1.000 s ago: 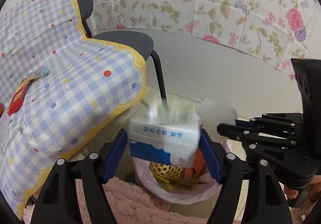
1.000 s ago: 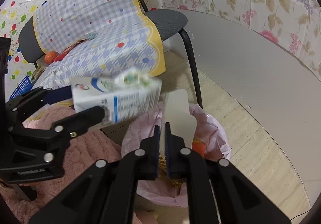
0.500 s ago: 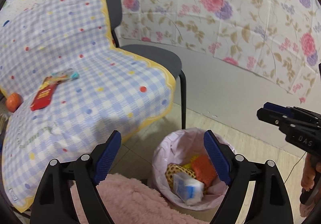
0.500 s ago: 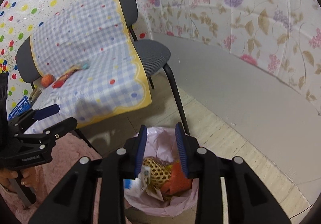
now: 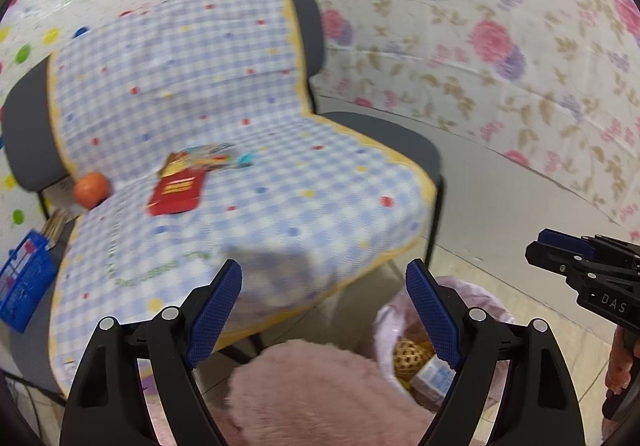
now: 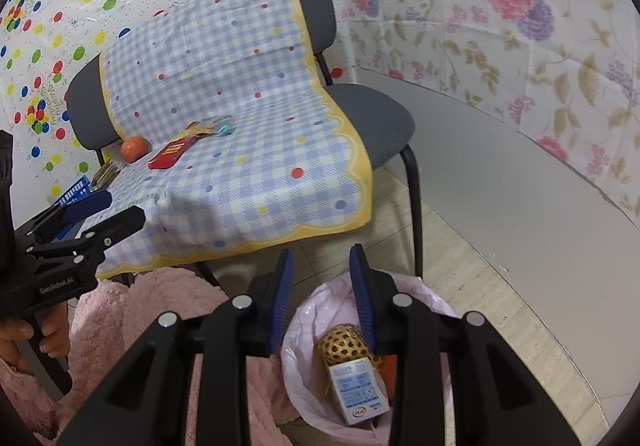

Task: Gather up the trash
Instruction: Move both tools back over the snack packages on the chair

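My left gripper point(image 5: 324, 274) is open wide and empty, up above the pink fluffy sleeve and facing the chair. To its right, my right gripper point(image 6: 321, 256) is open by a narrow gap with nothing in it, over the pink-lined trash bin point(image 6: 430, 296). A blue and white carton point(image 6: 356, 386) and a gold mesh ball point(image 6: 344, 342) lie inside the bin. On the checked cloth point(image 6: 248, 150) over the chair lie a red packet point(image 6: 170, 154), a colourful wrapper point(image 5: 208, 156) and an orange point(image 6: 136, 148).
The bin point(image 5: 472, 296) stands on the tiled floor beside the chair's black leg point(image 6: 416, 206). A blue basket point(image 5: 24, 282) sits left of the chair. Floral and dotted sheets cover the walls. A person's hand point(image 6: 24, 334) holds the left gripper's handle.
The left gripper let go of the carton and the right let go of a white card; the carton now lies in the bin. Both grippers rose and swung toward the chair.
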`<control>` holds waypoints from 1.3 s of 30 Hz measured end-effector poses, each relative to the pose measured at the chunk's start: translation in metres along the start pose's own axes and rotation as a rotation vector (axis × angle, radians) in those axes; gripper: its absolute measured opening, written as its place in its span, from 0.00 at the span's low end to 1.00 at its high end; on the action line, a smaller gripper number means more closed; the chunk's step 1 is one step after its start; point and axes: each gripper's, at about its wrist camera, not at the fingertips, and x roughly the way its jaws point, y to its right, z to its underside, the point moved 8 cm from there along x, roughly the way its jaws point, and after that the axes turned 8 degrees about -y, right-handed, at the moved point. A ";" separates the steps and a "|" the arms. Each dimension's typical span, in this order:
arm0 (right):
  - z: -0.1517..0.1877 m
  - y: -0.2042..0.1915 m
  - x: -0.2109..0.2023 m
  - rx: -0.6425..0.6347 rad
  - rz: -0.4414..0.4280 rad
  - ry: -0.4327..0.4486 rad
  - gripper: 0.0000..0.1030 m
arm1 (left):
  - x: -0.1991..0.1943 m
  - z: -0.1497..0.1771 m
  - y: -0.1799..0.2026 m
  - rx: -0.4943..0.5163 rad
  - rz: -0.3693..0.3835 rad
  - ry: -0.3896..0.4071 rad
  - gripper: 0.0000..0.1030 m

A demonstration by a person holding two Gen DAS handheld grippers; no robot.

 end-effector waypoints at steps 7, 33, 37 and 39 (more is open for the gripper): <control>-0.034 -0.035 0.022 -0.078 -0.032 -0.002 0.44 | -0.001 -0.006 -0.077 -0.120 -0.122 0.003 0.83; -0.172 -0.143 0.167 -0.207 -0.145 -0.064 0.67 | 0.053 -0.067 -0.244 -0.290 -0.334 -0.053 0.90; -0.188 -0.149 0.200 -0.190 -0.149 -0.082 0.47 | 0.075 -0.075 -0.250 -0.267 -0.334 -0.061 0.90; -0.195 -0.150 0.218 -0.174 -0.166 -0.105 0.36 | 0.087 -0.076 -0.253 -0.263 -0.329 -0.078 0.90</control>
